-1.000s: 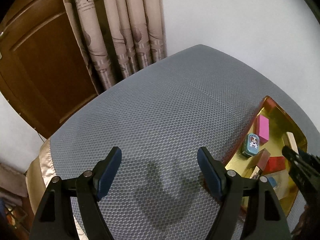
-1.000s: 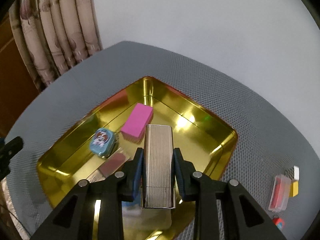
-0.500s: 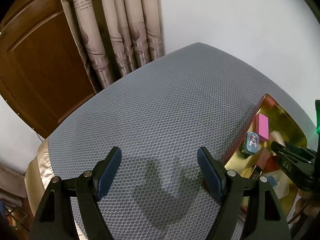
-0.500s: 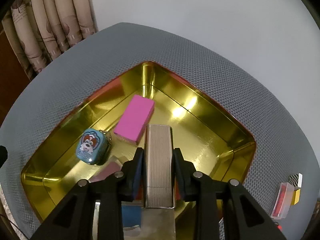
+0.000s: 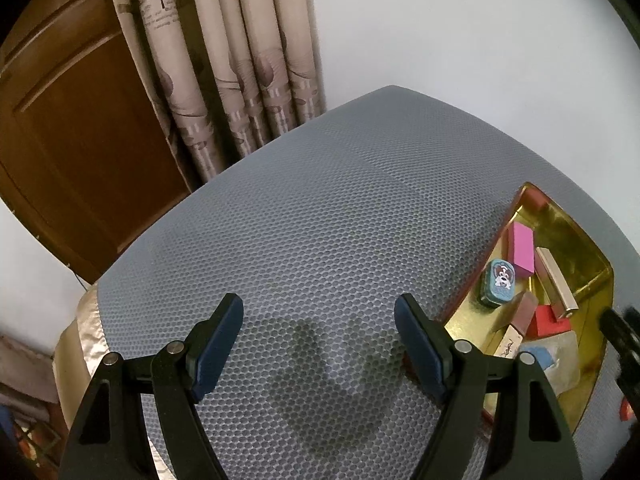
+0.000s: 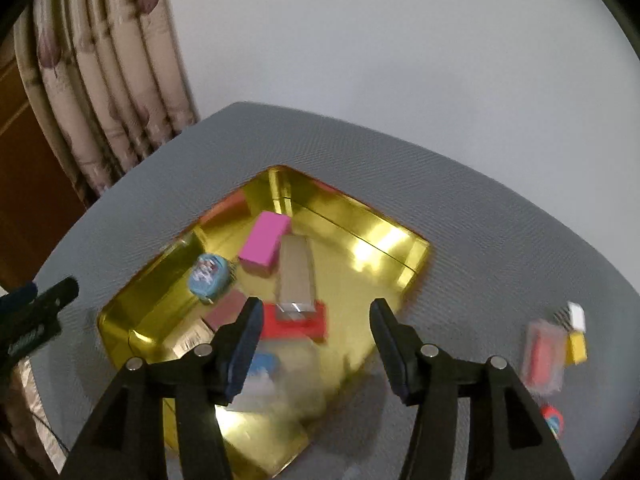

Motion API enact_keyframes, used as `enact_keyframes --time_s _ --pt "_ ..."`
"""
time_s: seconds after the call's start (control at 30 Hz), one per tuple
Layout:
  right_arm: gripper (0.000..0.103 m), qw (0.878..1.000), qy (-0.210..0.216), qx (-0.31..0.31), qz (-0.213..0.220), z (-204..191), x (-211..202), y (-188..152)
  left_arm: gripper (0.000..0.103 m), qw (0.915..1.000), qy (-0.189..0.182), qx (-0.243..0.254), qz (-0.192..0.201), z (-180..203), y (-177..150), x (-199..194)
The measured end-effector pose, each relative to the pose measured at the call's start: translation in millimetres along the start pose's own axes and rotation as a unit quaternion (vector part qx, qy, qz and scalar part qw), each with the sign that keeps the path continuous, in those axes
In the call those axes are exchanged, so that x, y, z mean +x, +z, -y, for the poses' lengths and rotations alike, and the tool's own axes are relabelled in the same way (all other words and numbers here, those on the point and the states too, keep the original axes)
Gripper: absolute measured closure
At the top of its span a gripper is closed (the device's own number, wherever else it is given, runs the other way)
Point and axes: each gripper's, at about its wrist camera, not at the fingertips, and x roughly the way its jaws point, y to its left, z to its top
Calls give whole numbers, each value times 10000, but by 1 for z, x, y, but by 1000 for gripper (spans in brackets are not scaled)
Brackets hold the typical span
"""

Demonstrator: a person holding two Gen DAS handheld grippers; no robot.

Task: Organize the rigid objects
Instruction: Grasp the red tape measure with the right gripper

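The right claw, jaws just opened and empty, hovers over the gold tray; the remaining red case lies at lower right, nearer it than the open, empty left claw.

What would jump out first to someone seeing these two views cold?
The shiny gold tray on the grey honeycomb mat draws the eye first, with a pink block, a blue dog-picture tin and a ribbed silver case lying in it. The right claw has just been opening, with nothing between its fingers. A few small items sit on the mat to the tray's right.
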Motion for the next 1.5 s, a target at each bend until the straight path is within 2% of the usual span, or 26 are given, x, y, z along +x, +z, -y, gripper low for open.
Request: enact_keyframes --time_s 0.23,0.43,0.6,0.83,1.0,1.17,1.23,1.5 --pt "46 9973 -618 384 115 77 -43 -52 28 9999 27 92 67 4 -3 -3" --pt "46 9874 -1128 1106 -94 146 -49 -94 28 9997 60 182 140 9 -6 -8" --pt "46 9777 -1322 1624 -188 178 -43 -115 27 9995 85 242 163 12 -7 -9" --pt "45 9623 -1575 2198 -293 191 -24 -130 27 9995 104 243 167 13 -9 -8" --pt "43 9570 -1863 2219 -125 190 -10 -132 26 9993 152 293 183 17 -9 -8" --pt "44 9586 -1939 2086 73 189 -6 -134 26 9991 150 349 211 21 -10 -9" --pt "53 9601 -1909 2042 111 189 -8 -135 26 9990 150 357 232 21 -10 -9" --pt "53 9680 -1738 1806 149 196 -12 -139 26 9971 75 640 397 34 -16 -17"
